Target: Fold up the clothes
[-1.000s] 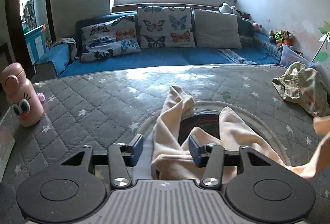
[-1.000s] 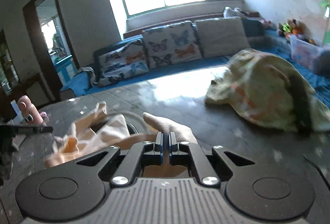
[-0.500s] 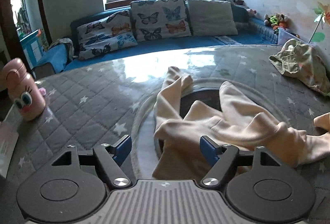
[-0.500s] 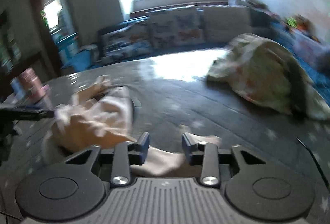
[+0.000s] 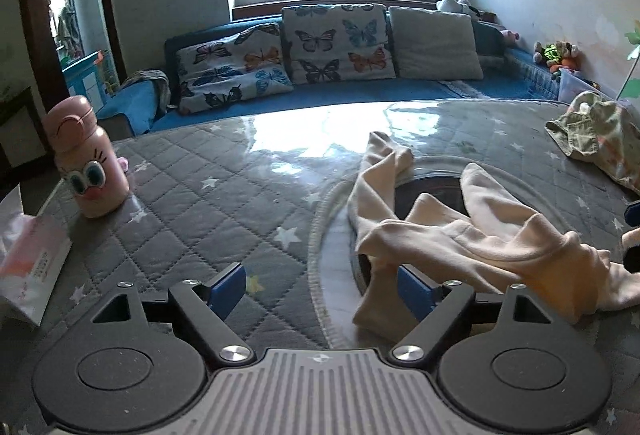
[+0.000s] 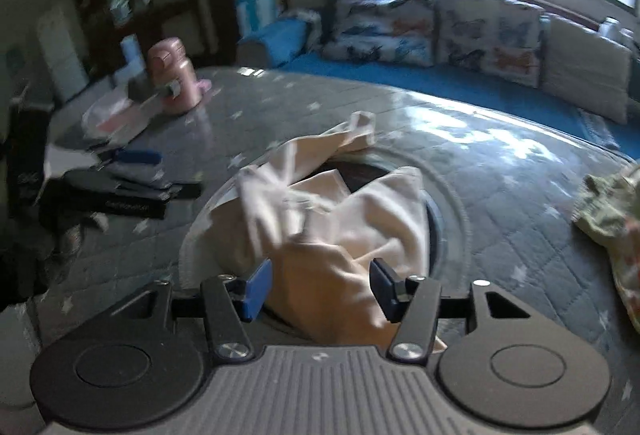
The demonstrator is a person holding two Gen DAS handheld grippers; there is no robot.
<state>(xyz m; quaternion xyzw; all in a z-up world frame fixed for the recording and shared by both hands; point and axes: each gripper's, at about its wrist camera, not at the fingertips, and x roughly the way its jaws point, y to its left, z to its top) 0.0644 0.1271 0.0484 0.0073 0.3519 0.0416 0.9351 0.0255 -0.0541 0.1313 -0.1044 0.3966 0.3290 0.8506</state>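
A cream garment (image 5: 472, 235) lies crumpled on the round glass centre of a grey quilted table (image 5: 208, 203). My left gripper (image 5: 322, 289) is open just left of the garment's near edge, holding nothing. In the right wrist view the same cream garment (image 6: 332, 219) lies ahead, and my right gripper (image 6: 318, 289) is open with a fold of the cloth between its fingers, not pinched. The left gripper (image 6: 132, 159) shows at the left of that view. A green patterned garment (image 5: 600, 139) lies at the table's right side.
A pink bottle (image 5: 86, 163) with cartoon eyes stands at the table's left edge, beside a tissue pack (image 5: 28, 267). Behind the table runs a blue sofa (image 5: 360, 91) with butterfly cushions (image 5: 336, 43). A doorway (image 5: 68, 19) opens at the left.
Both grippers have opened. The right one let go of the cream garment and swung left toward it. The left one has drawn back and left, off the cloth.
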